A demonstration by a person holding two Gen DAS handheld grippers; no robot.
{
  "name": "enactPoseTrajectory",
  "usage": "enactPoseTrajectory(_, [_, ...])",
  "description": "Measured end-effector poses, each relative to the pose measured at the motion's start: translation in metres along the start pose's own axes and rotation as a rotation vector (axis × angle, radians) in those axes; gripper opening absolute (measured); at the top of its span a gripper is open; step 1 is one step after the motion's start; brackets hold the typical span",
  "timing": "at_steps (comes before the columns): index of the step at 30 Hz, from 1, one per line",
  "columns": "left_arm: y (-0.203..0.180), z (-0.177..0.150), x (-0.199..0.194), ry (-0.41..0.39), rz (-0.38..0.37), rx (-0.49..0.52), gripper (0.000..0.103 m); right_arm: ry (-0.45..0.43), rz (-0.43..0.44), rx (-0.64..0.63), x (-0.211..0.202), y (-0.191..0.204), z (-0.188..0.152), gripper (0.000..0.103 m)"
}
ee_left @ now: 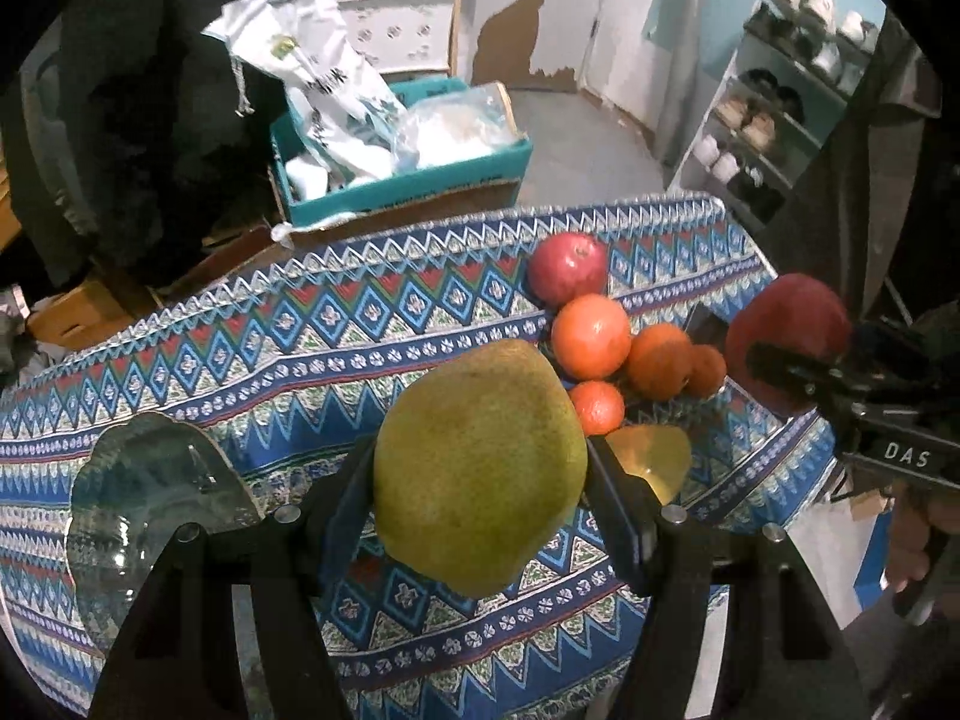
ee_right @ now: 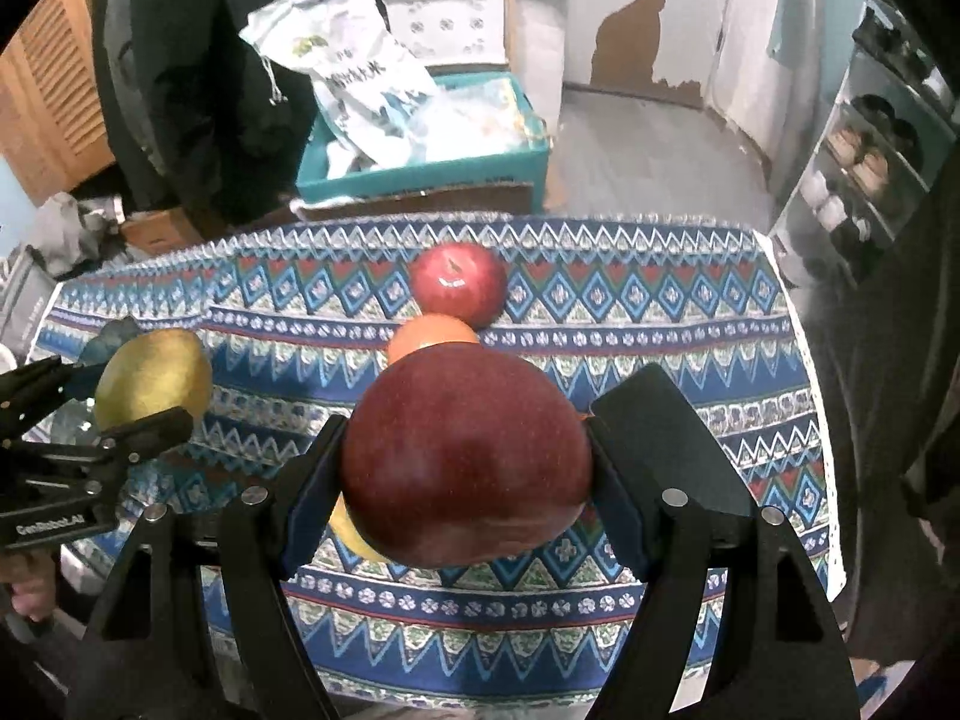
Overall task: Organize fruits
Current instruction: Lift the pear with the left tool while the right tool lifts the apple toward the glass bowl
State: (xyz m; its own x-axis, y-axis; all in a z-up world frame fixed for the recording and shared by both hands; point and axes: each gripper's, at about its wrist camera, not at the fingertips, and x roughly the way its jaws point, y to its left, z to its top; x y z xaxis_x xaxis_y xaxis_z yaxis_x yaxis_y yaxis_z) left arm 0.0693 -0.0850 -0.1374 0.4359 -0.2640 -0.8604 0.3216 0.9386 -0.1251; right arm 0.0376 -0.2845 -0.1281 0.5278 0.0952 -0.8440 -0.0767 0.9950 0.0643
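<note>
My left gripper (ee_left: pixel 480 468) is shut on a green pear (ee_left: pixel 480 456), held above the patterned tablecloth (ee_left: pixel 300 336). My right gripper (ee_right: pixel 465 462) is shut on a dark red apple (ee_right: pixel 465 450), also lifted off the cloth. In the left wrist view the right gripper (ee_left: pixel 780 360) and its apple (ee_left: pixel 792 324) show at the right. In the right wrist view the left gripper (ee_right: pixel 144 402) with the pear (ee_right: pixel 153 378) shows at the left. On the cloth lie a second red apple (ee_left: pixel 567 269), several oranges (ee_left: pixel 591 336) and a yellow piece (ee_left: pixel 651 456).
A clear glass bowl (ee_left: pixel 150 498) sits at the left of the table. Behind the table stands a teal box (ee_left: pixel 414 180) stuffed with white bags. A shoe rack (ee_left: pixel 774 120) is at the right, dark clothing hangs at the left, and a hand (ee_left: pixel 912 546) grips the right tool.
</note>
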Motion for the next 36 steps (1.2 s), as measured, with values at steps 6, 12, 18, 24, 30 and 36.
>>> enactPoseTrajectory(6, [0.007,0.001,-0.025,-0.044,0.005,-0.014,0.069,-0.048,0.012,-0.018,-0.017,0.01,0.006,0.076])
enactPoseTrajectory(12, [0.015,0.001,-0.043,-0.07,0.003,-0.034,0.069,-0.092,0.036,-0.042,-0.034,0.025,0.017,0.076])
enactPoseTrajectory(18, [0.025,-0.004,-0.059,-0.095,0.008,-0.049,0.069,-0.124,0.068,-0.071,-0.047,0.044,0.025,0.076])
enactPoseTrajectory(24, [0.041,-0.008,-0.073,-0.114,0.019,-0.083,0.069,-0.138,0.093,-0.094,-0.052,0.061,0.032,0.076])
enactPoseTrajectory(30, [0.056,-0.013,-0.082,-0.128,0.034,-0.11,0.069,-0.139,0.127,-0.108,-0.054,0.083,0.04,0.076])
enactPoseTrajectory(36, [0.076,-0.021,-0.089,-0.135,0.052,-0.144,0.069,-0.14,0.161,-0.142,-0.052,0.112,0.048,0.076])
